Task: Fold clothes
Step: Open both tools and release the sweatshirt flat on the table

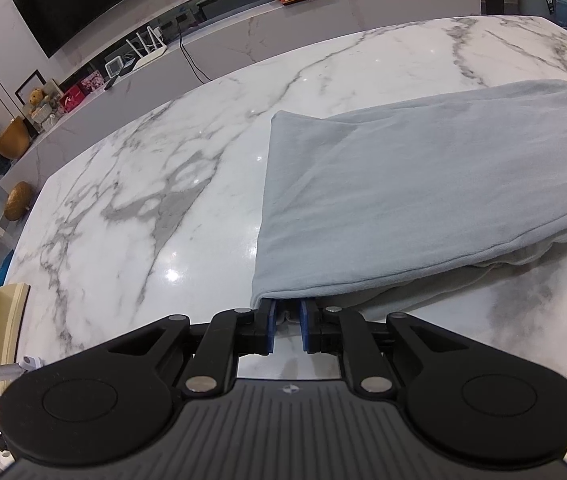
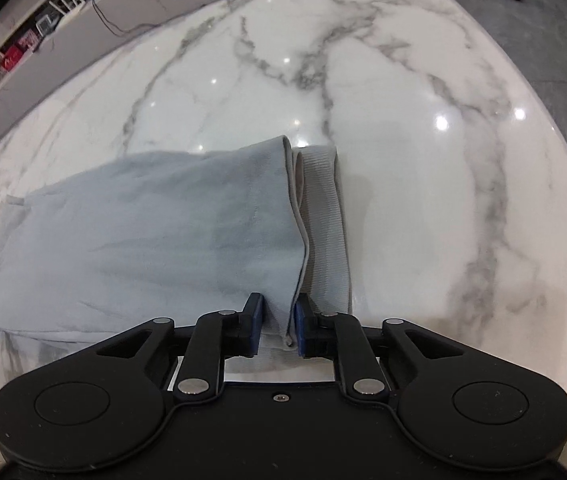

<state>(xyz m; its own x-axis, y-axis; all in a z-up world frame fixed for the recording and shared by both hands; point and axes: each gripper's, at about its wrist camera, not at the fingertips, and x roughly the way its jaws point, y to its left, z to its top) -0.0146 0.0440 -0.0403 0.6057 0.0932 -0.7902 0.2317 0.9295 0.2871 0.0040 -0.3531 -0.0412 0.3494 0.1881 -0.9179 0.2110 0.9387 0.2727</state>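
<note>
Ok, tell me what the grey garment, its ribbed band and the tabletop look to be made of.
Grey garment: soft knit, probably cotton fleece or jersey; matte, with a faint nap and loose creases.
Ribbed band: looks like elastic rib knit; fine parallel ridges, paler grey.
Tabletop: marble or a marble-look slab; white with grey veins, polished, with sharp light reflections. Real stone or imitation cannot be told.

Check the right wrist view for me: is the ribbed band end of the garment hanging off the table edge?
No. The ribbed band lies flat on the marble table, well inside its edge, with the right gripper at its near corner.
</note>
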